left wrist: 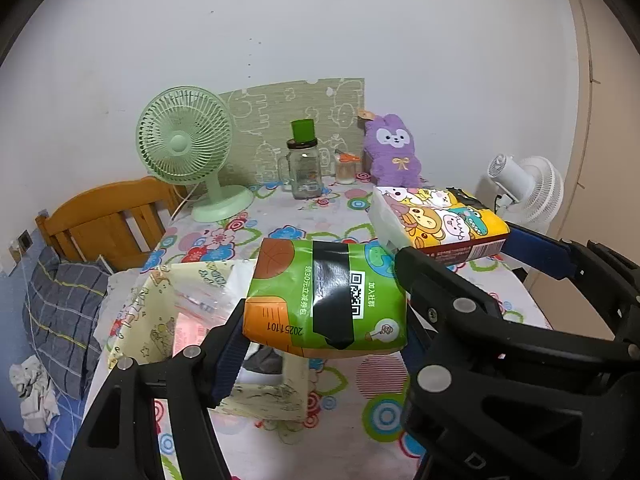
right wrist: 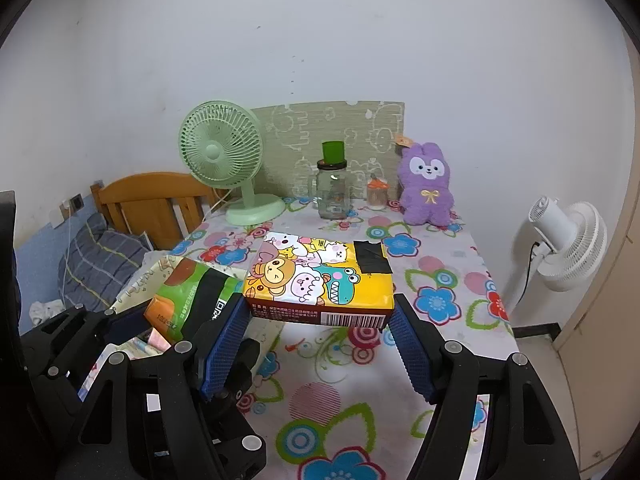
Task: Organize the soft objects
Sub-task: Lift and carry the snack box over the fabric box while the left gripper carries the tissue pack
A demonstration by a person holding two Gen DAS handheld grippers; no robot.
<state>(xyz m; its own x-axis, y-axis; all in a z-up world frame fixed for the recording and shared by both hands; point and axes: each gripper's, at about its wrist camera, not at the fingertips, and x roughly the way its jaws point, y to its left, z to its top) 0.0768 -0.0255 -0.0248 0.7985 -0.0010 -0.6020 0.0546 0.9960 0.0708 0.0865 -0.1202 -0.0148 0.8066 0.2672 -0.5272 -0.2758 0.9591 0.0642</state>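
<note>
Green tissue pack (left wrist: 326, 300), gripped in the left gripper (left wrist: 320, 320) jaws over the cream bag (left wrist: 160, 308) at the worktop's left edge, looks ready to drop in, while the right gripper (right wrist: 318, 316) jaws clamp the yellow cartoon pack (right wrist: 316, 280).

Both wrist views face the wall across the table (left wrist: 352, 432), sharing green fan (right wrist: 222, 152).

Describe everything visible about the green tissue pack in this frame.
The green tissue pack is a soft, glossy plastic-wrapped block, green with orange and brown patches, a QR code, white Chinese text, the printed date 20251101 and a black tape strip across it. The left claw grips it by its sides, holding it tilted above the cream patterned bag at the table's left edge. It sits left of the yellow cartoon pack.
</note>
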